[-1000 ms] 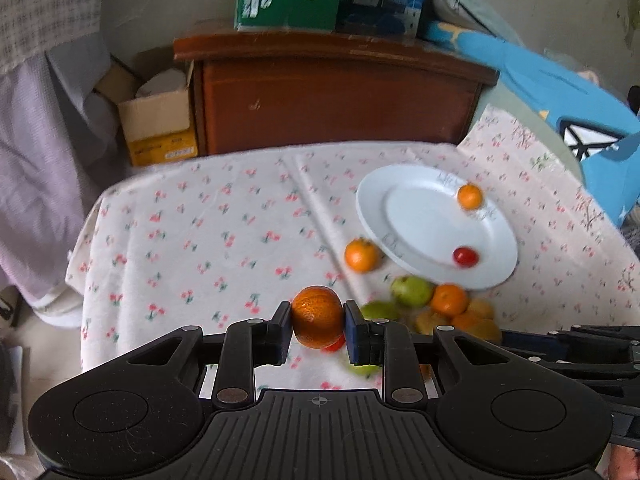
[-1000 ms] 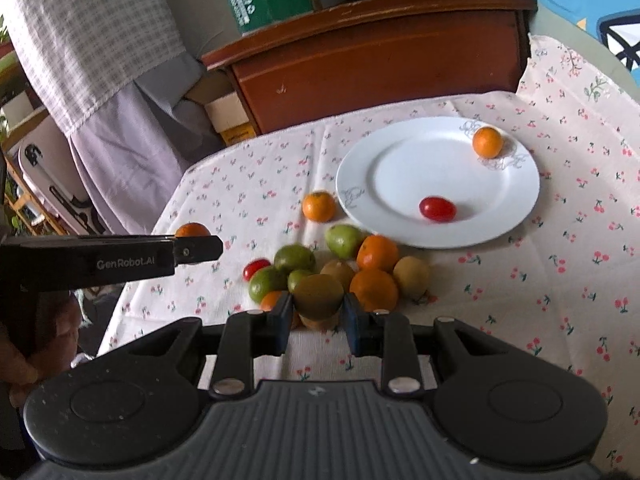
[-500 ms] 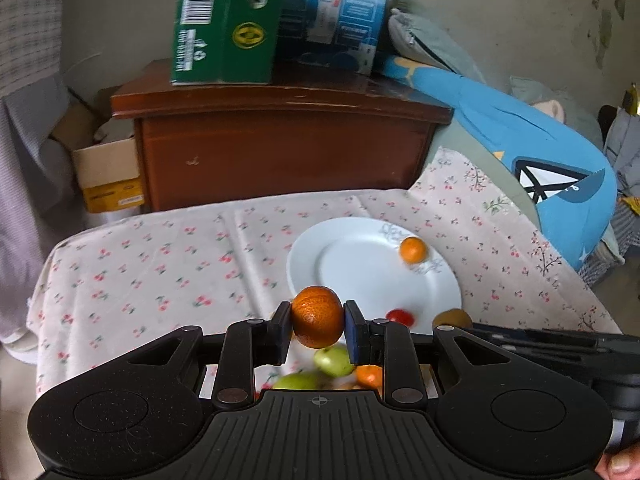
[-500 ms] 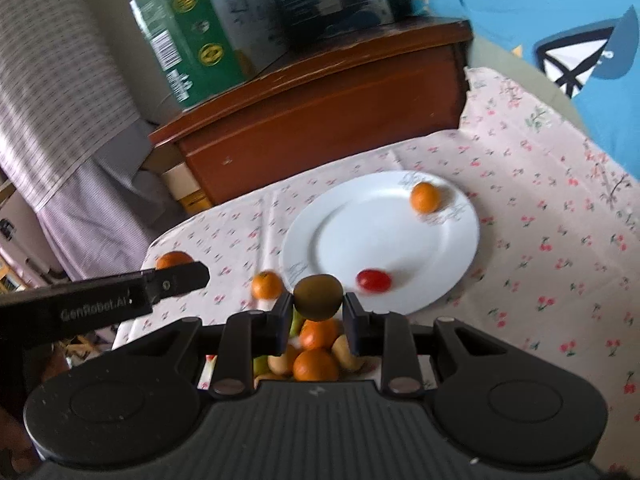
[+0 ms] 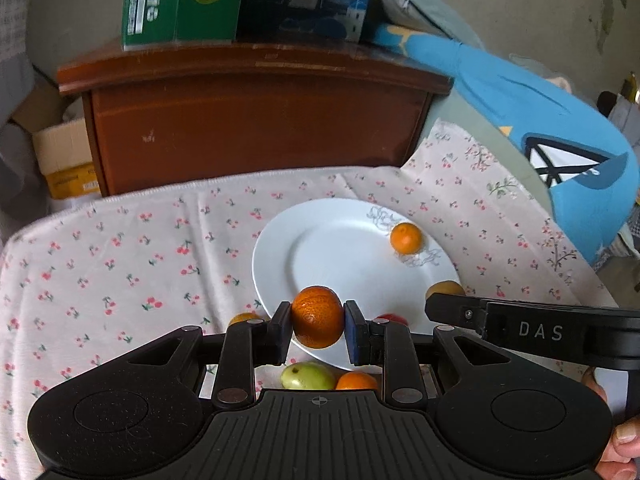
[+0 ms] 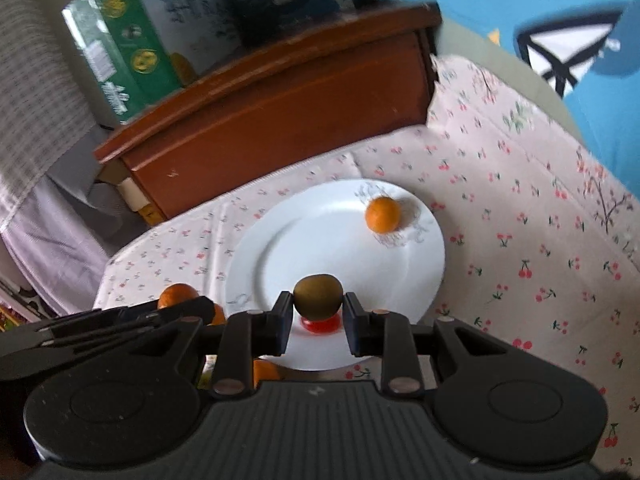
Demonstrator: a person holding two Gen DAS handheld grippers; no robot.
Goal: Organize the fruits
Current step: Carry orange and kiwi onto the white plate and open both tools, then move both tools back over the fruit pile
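Note:
My left gripper (image 5: 317,330) is shut on an orange (image 5: 317,322), held above the near rim of the white plate (image 5: 340,252). My right gripper (image 6: 318,312) is shut on a brown kiwi (image 6: 318,296), hanging over the near part of the same plate (image 6: 320,240). A small orange (image 5: 406,238) (image 6: 383,214) lies at the plate's far right side, and a red tomato (image 6: 320,324) sits on the plate under the kiwi. The right gripper (image 5: 444,302) enters the left wrist view from the right, carrying the kiwi (image 5: 445,289).
A green fruit (image 5: 307,376) and another orange (image 5: 356,381) lie on the cherry-print cloth (image 5: 120,264) before the plate. A brown wooden cabinet (image 5: 256,120) with boxes on top stands behind the table. A blue cushion (image 5: 560,136) lies at the right.
Both grippers have carried their fruit away from the pile toward the plate, which now sits closer and lower in both views. The right view has rolled sideways.

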